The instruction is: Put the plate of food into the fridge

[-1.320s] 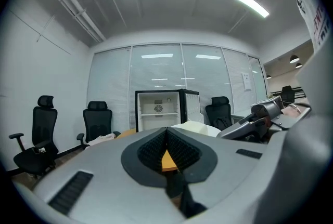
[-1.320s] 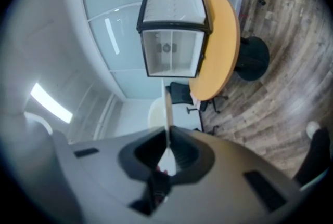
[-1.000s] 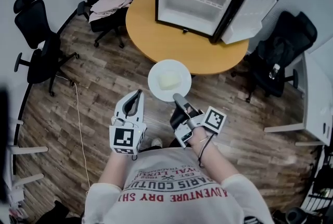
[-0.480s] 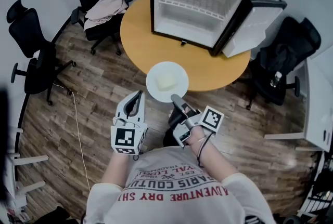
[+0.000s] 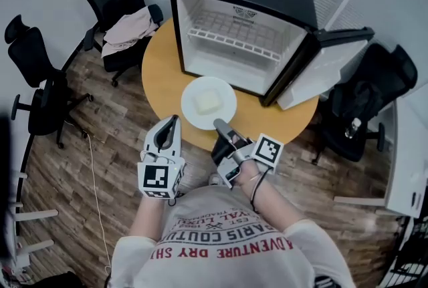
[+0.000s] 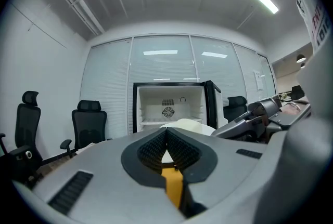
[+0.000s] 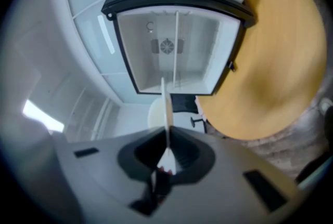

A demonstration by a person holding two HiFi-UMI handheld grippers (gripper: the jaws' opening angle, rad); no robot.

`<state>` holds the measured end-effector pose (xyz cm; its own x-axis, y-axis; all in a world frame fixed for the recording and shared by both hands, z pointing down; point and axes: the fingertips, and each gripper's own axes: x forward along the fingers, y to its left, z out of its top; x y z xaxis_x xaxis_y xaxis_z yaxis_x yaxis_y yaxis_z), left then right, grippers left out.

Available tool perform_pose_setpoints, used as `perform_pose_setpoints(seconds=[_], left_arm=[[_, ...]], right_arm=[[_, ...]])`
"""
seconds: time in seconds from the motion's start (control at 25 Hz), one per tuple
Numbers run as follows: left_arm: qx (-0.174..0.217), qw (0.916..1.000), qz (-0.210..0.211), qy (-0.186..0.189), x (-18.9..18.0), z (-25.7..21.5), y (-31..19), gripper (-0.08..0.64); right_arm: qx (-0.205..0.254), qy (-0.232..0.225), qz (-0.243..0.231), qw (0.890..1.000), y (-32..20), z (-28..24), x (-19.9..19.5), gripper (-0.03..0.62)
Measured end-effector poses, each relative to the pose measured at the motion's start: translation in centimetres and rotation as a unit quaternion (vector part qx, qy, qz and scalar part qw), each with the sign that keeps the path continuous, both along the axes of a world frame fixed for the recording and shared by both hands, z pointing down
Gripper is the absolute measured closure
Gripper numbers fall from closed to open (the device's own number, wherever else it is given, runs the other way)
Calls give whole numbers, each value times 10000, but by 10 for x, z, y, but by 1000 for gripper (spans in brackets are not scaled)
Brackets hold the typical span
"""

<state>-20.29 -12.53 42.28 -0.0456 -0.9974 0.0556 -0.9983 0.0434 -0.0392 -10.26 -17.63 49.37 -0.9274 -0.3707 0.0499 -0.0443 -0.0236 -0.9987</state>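
Note:
A white plate with a pale block of food is held level over the near edge of the round wooden table. My right gripper is shut on the plate's near rim; in the right gripper view the plate shows edge-on between the pads. The black mini fridge stands on the table just beyond, its door swung open to the right and its white inside bare. My left gripper hovers left of the plate, shut and empty, pointing at the fridge.
Black office chairs stand around the table: one with clothes at the back left, another at the left, one at the right behind the fridge door. A white cable lies on the wooden floor.
Both grippers and the plate have moved forward together. The table and the fridge are nearer, and the plate is now over the table's edge instead of the floor.

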Motion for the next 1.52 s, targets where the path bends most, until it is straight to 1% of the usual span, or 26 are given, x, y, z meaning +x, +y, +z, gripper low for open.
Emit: perform_pose_setpoints(seconds=[0.12,0.32,0.56,0.72,1.0,1.28,1.52], left_arm=[[27,10000,-40,-5,1,-1,-28,532],[-6,9999,140,29,6,2,-68,531],[-45,9983,587,-20,-1,3,-109,531],[-76,9953,962,-57,-12,-1,-142,532],[-106,9869,1609,-17,-27,-7,-192,532],[-102,9799,1994,-32,-48,-3,-220,531],[-157,9759,2179,10,-59,5,-235,531]], right_arm=[[-62,-16,14,10000,-28,-1,3,554],[-154,60,218,9996,-65,5,6,554],[-110,65,572,9983,-98,3,-1,553],[-148,-16,987,9950,-121,-5,-8,554],[-163,-21,1868,9823,-160,-16,-18,554],[-213,182,2498,9679,-192,-8,-29,552],[-211,351,2954,9545,-214,7,-32,552]])
